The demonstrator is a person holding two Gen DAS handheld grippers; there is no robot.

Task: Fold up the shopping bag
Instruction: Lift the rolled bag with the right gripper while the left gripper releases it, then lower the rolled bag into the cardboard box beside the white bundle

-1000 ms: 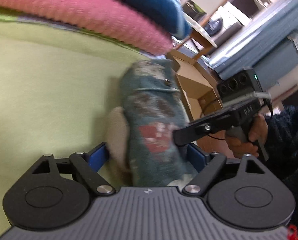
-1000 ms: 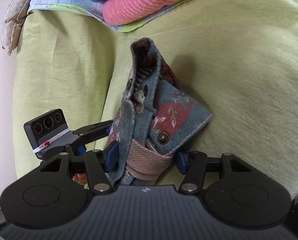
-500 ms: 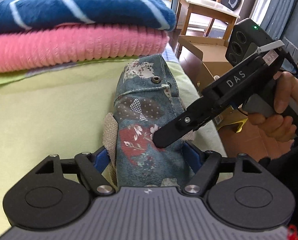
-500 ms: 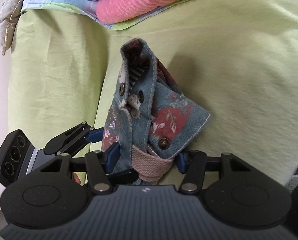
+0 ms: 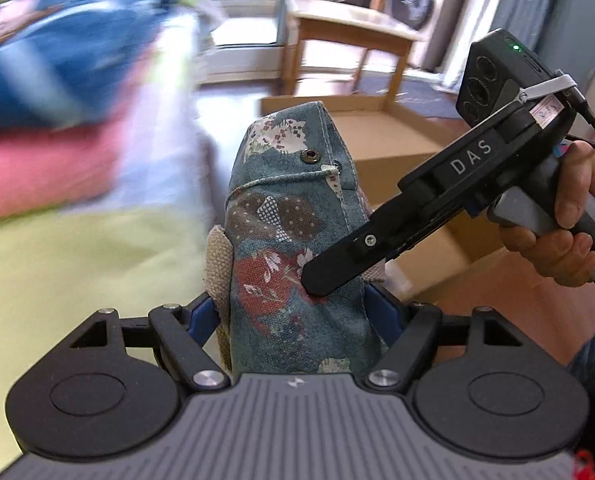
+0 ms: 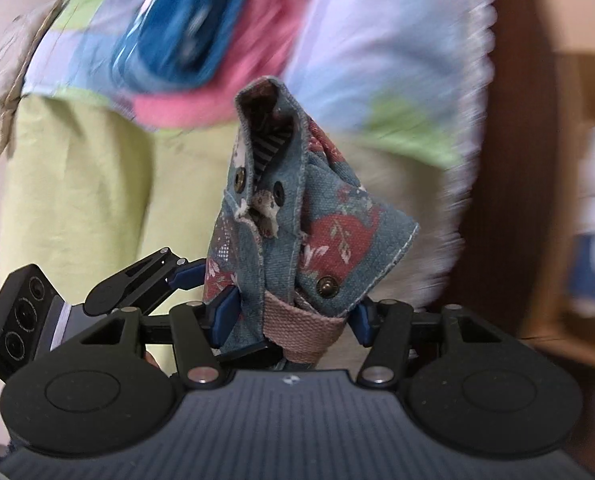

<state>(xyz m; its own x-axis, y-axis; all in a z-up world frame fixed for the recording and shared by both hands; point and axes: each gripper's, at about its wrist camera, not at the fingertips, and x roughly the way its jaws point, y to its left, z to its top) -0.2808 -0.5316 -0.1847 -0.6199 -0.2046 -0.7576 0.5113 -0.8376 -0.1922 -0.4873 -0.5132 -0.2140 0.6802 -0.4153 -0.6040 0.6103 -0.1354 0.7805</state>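
Folded blue floral canvas shopping bag is being carried off the blurred green bedcover.
It is being clamped by left gripper and right gripper; folding looks finished.

Left wrist view: you look along your left hand-held gripper, very near the shopping bag.
Right wrist view: likewise, over the right hand-held gripper.
Shared: the bag; the background is blurred, probably bedding.

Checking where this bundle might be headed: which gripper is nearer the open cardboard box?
Right. The right gripper reaches in from the cardboard box's side; the left gripper grips the folded bag from the bed side.
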